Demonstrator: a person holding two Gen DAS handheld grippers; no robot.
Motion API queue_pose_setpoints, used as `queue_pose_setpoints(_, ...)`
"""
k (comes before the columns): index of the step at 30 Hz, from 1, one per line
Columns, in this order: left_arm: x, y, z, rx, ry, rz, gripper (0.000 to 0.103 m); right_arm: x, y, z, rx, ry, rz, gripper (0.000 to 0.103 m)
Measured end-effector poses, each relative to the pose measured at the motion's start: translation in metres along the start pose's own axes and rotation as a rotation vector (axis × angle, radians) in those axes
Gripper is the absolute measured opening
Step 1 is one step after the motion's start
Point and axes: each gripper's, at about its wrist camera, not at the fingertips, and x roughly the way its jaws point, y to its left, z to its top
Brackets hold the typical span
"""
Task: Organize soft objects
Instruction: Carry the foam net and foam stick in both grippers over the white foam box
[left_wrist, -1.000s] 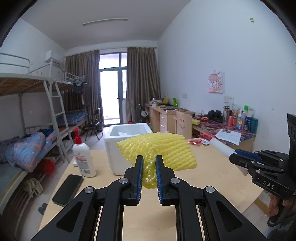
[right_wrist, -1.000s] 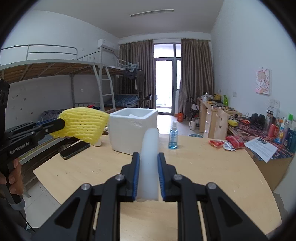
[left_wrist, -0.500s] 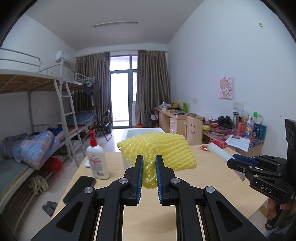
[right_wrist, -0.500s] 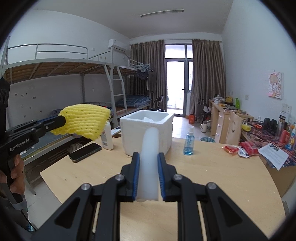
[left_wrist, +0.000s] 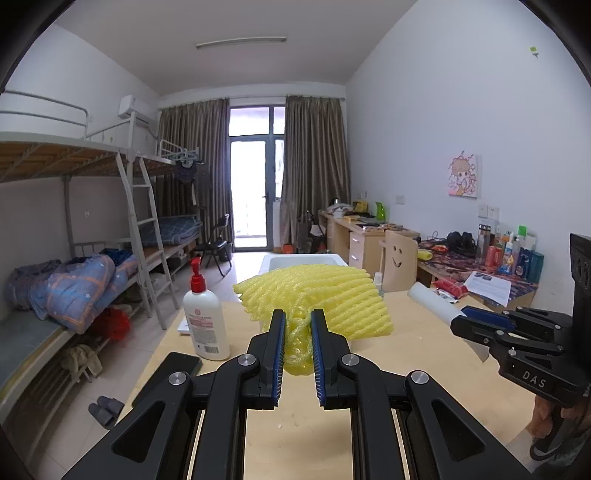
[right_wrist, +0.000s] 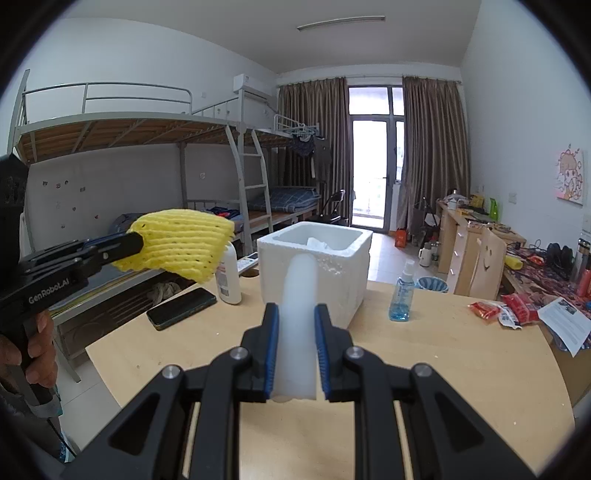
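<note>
My left gripper (left_wrist: 297, 325) is shut on a yellow foam net (left_wrist: 317, 299) and holds it above the wooden table (left_wrist: 424, 354). It also shows in the right wrist view (right_wrist: 181, 247), at the left. My right gripper (right_wrist: 295, 321) is shut on a white foam tube (right_wrist: 299, 295) that points toward the white foam box (right_wrist: 325, 269). The tube shows in the left wrist view (left_wrist: 432, 301) at the right. The box (left_wrist: 295, 260) is mostly hidden behind the net there. Something white lies inside the box.
On the table stand a white lotion bottle with a red pump (left_wrist: 203, 317), a black phone (right_wrist: 181, 302), a blue spray bottle (right_wrist: 402, 295) and red snack packets (right_wrist: 506, 310). Bunk beds (right_wrist: 147, 155) stand on the left, desks (left_wrist: 373, 236) along the right wall.
Both grippers have risen and drawn back from the box, still holding the net and the tube. The box now looks smaller and farther in both views.
</note>
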Motion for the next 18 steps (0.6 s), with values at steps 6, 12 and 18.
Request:
queue_pose_setpoints(6, 0.013, 0.003, 0.011, -0.008, 0.004, 0.004, 0.015, 0.004, -0.001, 0.010, -0.009, -0.005, 0.014, 0.023)
queue_pose_setpoints(12, 0.023, 0.004, 0.026, -0.007, -0.008, 0.008, 0.015, 0.015, -0.006, 0.024, -0.027, -0.010, -0.006, 0.023)
queue_pose_setpoints(18, 0.035, 0.007, 0.036, -0.010, -0.003, 0.006, 0.015, 0.021, -0.009, 0.039, -0.041, -0.024, -0.023, 0.023)
